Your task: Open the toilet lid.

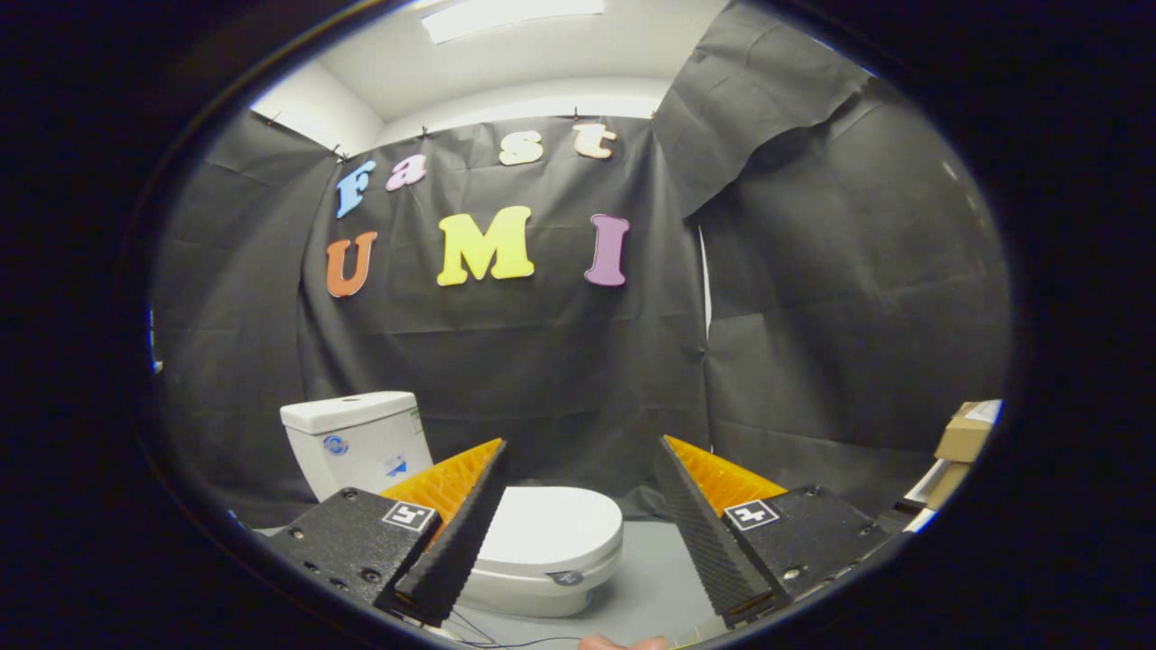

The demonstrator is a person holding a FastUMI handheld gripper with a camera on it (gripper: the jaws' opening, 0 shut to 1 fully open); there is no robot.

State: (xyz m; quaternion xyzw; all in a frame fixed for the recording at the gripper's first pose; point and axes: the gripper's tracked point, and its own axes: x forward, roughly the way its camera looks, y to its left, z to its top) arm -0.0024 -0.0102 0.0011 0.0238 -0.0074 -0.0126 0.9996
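Note:
A white toilet stands on the grey floor against the black cloth wall. Its lid (551, 528) lies flat and closed over the bowl, and the tank (357, 442) rises behind it to the left. My gripper (582, 447) hangs above and in front of the toilet, open, with nothing between its orange-and-black fingers. The left finger (461, 515) overlaps the lid's left part in the view. The right finger (700, 510) sits well to the right of the bowl. The lid's front edge lies between the fingers, lower and beyond them.
Cardboard boxes (966, 433) are stacked on the right by the cloth wall. Grey floor (650, 578) spreads to the right of the toilet. Thin wires (488, 636) run on the floor in front of the bowl. A fingertip (623, 643) shows at the bottom.

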